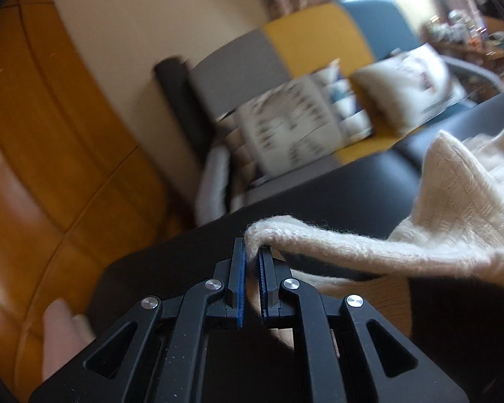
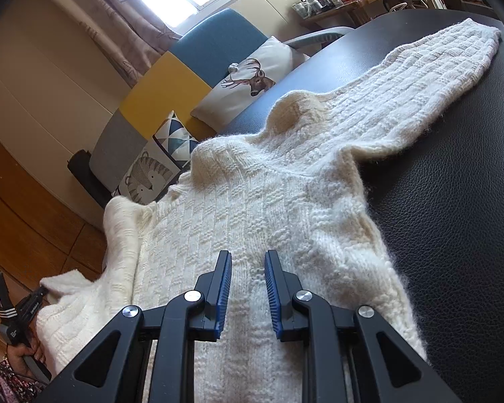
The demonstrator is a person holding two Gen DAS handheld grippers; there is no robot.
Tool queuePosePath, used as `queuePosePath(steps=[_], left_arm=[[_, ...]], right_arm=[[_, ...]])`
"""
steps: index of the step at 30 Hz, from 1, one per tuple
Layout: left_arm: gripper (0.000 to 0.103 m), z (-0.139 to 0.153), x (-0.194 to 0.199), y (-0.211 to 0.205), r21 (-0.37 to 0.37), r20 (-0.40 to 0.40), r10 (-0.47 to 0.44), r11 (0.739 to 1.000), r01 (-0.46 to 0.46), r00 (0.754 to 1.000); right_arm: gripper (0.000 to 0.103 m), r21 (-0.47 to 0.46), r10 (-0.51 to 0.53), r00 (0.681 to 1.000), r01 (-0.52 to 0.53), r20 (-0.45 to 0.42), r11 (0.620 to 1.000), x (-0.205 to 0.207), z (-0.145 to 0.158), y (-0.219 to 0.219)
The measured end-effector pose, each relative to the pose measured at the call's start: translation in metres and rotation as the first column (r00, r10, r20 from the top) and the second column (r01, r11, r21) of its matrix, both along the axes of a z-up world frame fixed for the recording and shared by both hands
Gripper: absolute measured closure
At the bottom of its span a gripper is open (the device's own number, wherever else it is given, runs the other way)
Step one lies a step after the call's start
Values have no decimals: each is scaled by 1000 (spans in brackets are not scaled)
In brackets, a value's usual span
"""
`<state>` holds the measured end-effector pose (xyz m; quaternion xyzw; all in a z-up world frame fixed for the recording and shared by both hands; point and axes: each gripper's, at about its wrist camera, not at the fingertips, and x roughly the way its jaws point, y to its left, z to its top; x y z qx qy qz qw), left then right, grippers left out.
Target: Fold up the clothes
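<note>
The cream knitted sweater (image 2: pixel 262 208) lies flat on the black leather surface (image 2: pixel 453 201), its body running away from the right camera and one sleeve (image 2: pixel 420 77) stretched out to the far right. The left gripper (image 1: pixel 252 255) is clenched on the cuff of the other sleeve (image 1: pixel 319 245), lifted off the surface. The right gripper (image 2: pixel 248 258) stands a little open over the sweater's body, grasping nothing. Behind are a sofa (image 2: pixel 184 67) in grey, yellow and blue with cushions (image 2: pixel 252 77), and a wooden floor (image 1: pixel 50 168).
</note>
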<state>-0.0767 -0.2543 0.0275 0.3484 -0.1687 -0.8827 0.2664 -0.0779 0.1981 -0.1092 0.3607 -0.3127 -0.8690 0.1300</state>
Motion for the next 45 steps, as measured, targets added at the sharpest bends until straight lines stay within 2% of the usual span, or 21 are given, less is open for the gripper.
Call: queuePosePath(steps=[5, 10, 15, 18, 20, 22, 25, 27, 32, 35, 39, 41, 42, 43, 44, 45], left_arm=[[96, -20, 33, -41, -17, 32, 125, 992, -125, 992], [96, -44, 56, -48, -96, 64, 132, 987, -126, 989], [93, -61, 72, -47, 9, 85, 95, 995, -96, 992], [90, -64, 87, -55, 199, 53, 84, 976, -93, 995], [85, -67, 101, -61, 302, 29, 110, 947, -113, 994], [85, -74, 118, -70, 354, 13, 157, 923, -151, 987], [85, -89, 133, -81, 410, 41, 199, 890, -198, 979], [85, -98, 140, -88, 485, 54, 212, 849, -211, 976], [85, -104, 147, -91, 699, -50, 205, 707, -112, 978], [85, -111, 132, -89, 779, -43, 226, 618, -109, 973], [85, -122, 121, -92, 883, -61, 308, 460, -92, 950], [85, -127, 119, -93, 907, -64, 361, 410, -97, 931], [85, -129, 117, -93, 914, -60, 381, 393, -103, 923], [85, -130, 115, -91, 909, -51, 389, 400, -119, 920], [85, -128, 111, -88, 891, -39, 385, 431, -142, 922], [91, -127, 107, -84, 872, -27, 381, 461, -165, 924]], right_arm=[[83, 6, 0, 1000, 0, 3, 1000, 0, 0, -1], [83, 7, 0, 1000, 0, 4, 1000, -1, -1, 0], [83, 11, 2, 1000, -2, 6, 1000, -4, -1, 1], [83, 12, 3, 1000, -3, 6, 1000, -5, -1, 1], [83, 12, 5, 1000, -5, 5, 1000, -5, -2, 2], [83, 12, 6, 1000, -6, 5, 1000, -5, -2, 2], [83, 15, 7, 1000, -7, 5, 1000, -5, -3, 2], [83, 18, 8, 1000, -8, 5, 1000, -5, -3, 2], [83, 22, 9, 1000, -9, 6, 1000, -5, -3, 0], [83, 25, 8, 1000, -8, 7, 1000, -6, -3, 0], [83, 30, 8, 1000, -9, 8, 1000, -5, -3, 0], [83, 31, 8, 1000, -8, 8, 999, -5, -3, 0], [83, 31, 8, 1000, -8, 8, 999, -6, -3, 0], [83, 33, 8, 1000, -8, 8, 999, -6, -3, 0], [83, 34, 7, 1000, -8, 8, 999, -5, -4, -1], [83, 34, 7, 1000, -8, 8, 999, -5, -4, -1]])
